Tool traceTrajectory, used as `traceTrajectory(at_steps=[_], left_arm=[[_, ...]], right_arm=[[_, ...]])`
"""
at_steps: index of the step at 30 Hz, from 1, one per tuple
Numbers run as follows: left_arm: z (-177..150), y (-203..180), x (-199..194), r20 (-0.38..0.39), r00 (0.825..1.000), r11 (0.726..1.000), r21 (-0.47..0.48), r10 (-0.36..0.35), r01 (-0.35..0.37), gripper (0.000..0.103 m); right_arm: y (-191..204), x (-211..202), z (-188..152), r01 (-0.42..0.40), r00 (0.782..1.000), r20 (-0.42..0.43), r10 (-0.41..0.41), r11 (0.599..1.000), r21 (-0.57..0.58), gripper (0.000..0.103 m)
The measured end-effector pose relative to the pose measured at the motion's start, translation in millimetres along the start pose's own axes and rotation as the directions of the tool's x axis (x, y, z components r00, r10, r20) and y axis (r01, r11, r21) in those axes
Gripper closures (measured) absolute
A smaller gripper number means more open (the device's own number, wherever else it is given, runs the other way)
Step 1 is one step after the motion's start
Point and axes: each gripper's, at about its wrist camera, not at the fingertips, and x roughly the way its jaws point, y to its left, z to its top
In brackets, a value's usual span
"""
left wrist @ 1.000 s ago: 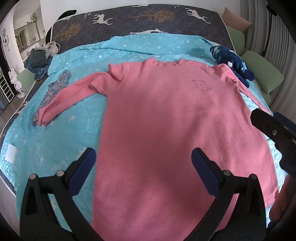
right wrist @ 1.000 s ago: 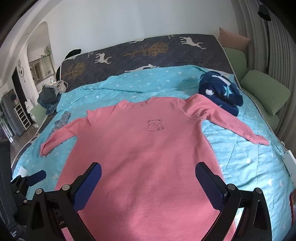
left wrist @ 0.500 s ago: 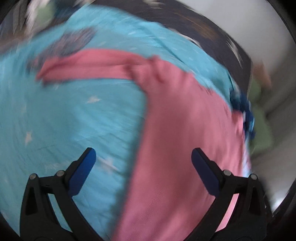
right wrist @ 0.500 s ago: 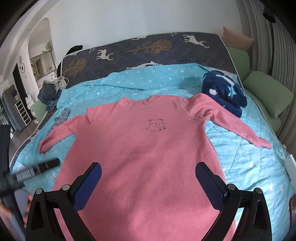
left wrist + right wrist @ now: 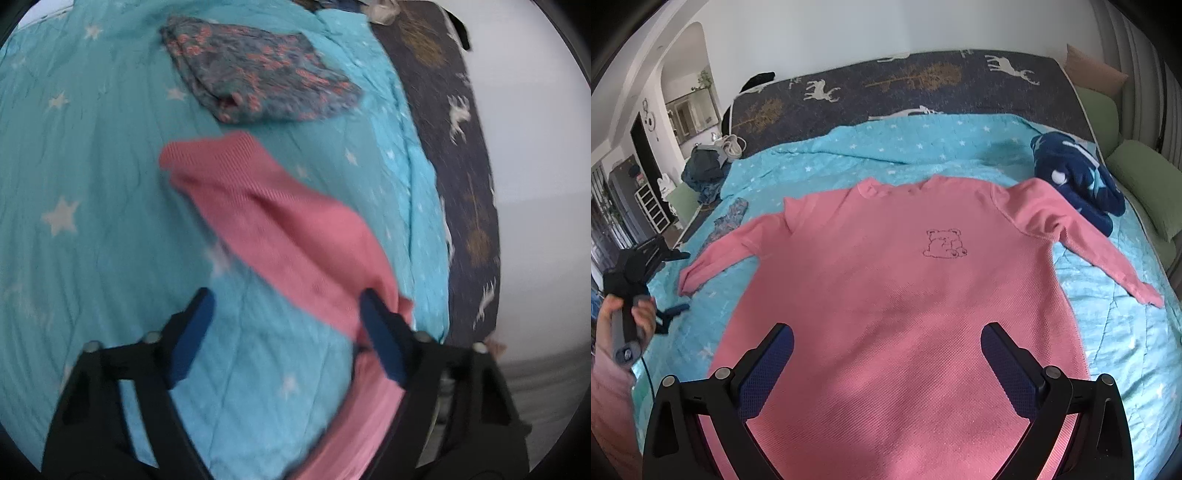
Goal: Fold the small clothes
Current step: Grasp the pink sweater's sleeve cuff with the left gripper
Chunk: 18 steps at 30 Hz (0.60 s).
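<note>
since a second ago the left gripper (image 5: pixel 284 325) has swung from the shirt's body to its left sleeve (image 5: pixel 280 236), jaws just narrowing but open, gripping nothing. the pink shirt (image 5: pixel 905 295) lies flat on the bed (image 5: pixel 923 147). the right gripper (image 5: pixel 886 354) hangs open over the hem.

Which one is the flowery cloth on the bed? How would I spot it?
Find the turquoise starry bedspread with the big pink shirt spread across it. Follow the shirt's sleeve on the picture's left out to its cuff; just beyond lies the flowery cloth. It is grey-blue with small coral blossoms, unlike the plain pink shirt or the navy bundle.
</note>
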Motion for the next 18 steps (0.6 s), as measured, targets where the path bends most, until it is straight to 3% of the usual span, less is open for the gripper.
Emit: traceTrajectory(at_steps=[2, 5, 6, 10, 12, 14, 17, 18], left_arm=[[7, 7, 12, -0.014, 1.000, 0.999, -0.052, 0.006, -0.006, 0.046], [16, 15, 21, -0.010, 1.000, 0.994, -0.109, -0.012, 0.011, 0.063], [20, 17, 21, 0.000, 1.000, 0.993, -0.118, -0.018, 0.018, 0.066], [31, 14, 22, 0.038, 0.998, 0.993, -0.096, -0.059, 0.062, 0.097], [32, 2, 15, 0.068, 0.994, 0.996, -0.019, -0.080, 0.082, 0.099], [27, -20, 3, 0.137, 0.989, 0.994, 0.098, -0.063, 0.050, 0.099], [7, -71, -14, 0.239, 0.969, 0.946, 0.323, -0.063, -0.018, 0.100], [-8, -96, -22, 0.273, 0.957, 0.908, 0.419, -0.094, -0.030, 0.100]], right_arm=[[-4, 4, 1, 0.002, 1.000, -0.005, -0.002, 1.000, 0.011, 0.000], [-10, 9, 3, 0.007, 1.000, -0.010, -0.007, 1.000, 0.027, 0.000], [-12, 11, 4, 0.010, 1.000, -0.012, -0.009, 0.999, 0.031, 0.000], [-15, 19, 4, 0.016, 0.999, -0.028, -0.015, 0.999, 0.034, 0.000], [-16, 21, 4, 0.014, 0.999, -0.033, -0.013, 0.999, 0.034, 0.000], [-18, 23, 4, 0.013, 0.999, -0.034, -0.012, 0.999, 0.033, 0.000], [-20, 28, 4, 0.016, 0.999, -0.038, -0.015, 0.999, 0.036, 0.000], [-21, 29, 4, 0.016, 0.999, -0.041, -0.014, 0.999, 0.040, 0.000]])
